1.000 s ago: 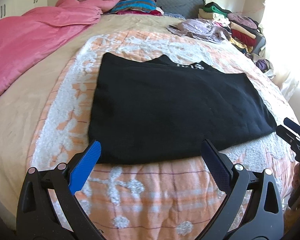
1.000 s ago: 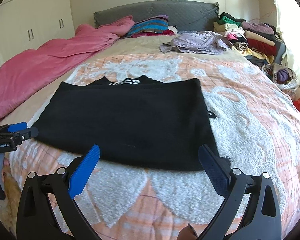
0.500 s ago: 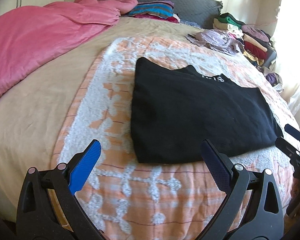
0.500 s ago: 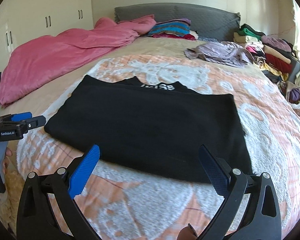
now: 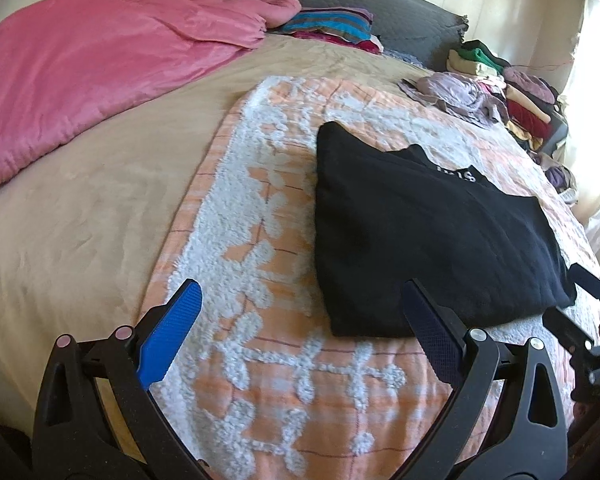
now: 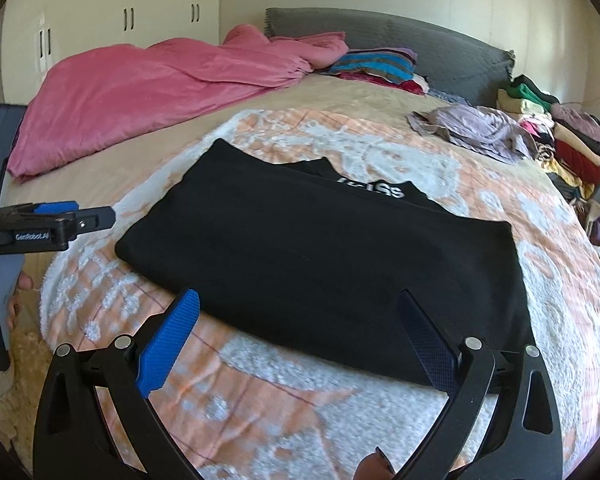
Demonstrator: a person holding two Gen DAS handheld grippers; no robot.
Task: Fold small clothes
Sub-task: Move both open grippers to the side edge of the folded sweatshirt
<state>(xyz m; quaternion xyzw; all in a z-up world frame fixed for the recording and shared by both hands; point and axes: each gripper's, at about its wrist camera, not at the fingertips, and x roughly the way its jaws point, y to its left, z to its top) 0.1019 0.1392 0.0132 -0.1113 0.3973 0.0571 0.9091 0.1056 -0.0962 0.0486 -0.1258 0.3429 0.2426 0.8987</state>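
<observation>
A black garment (image 5: 428, 232) (image 6: 324, 256) with white lettering at its far edge lies folded flat on the orange-and-white blanket (image 5: 260, 264) (image 6: 284, 392). My left gripper (image 5: 300, 312) is open, held above the blanket near the garment's near left corner, nothing between its fingers. My right gripper (image 6: 300, 320) is open too, hovering over the garment's near edge, empty. The right gripper shows at the right edge of the left wrist view (image 5: 592, 312). The left gripper shows at the left of the right wrist view (image 6: 56, 224), held by a hand (image 6: 4, 288).
A pink duvet (image 5: 92, 64) (image 6: 172, 92) covers the bed's far left. A lilac garment (image 5: 456, 96) (image 6: 480, 128) lies crumpled at the far right. Stacked clothes (image 5: 520, 100) (image 6: 560, 136) stand beside the bed on the right. Striped pillows (image 6: 376, 66) rest against the grey headboard (image 6: 420, 44).
Both grippers have swung left, so the black garment has slid rightward in both views. Both stay open and the garment has not moved on the blanket.
</observation>
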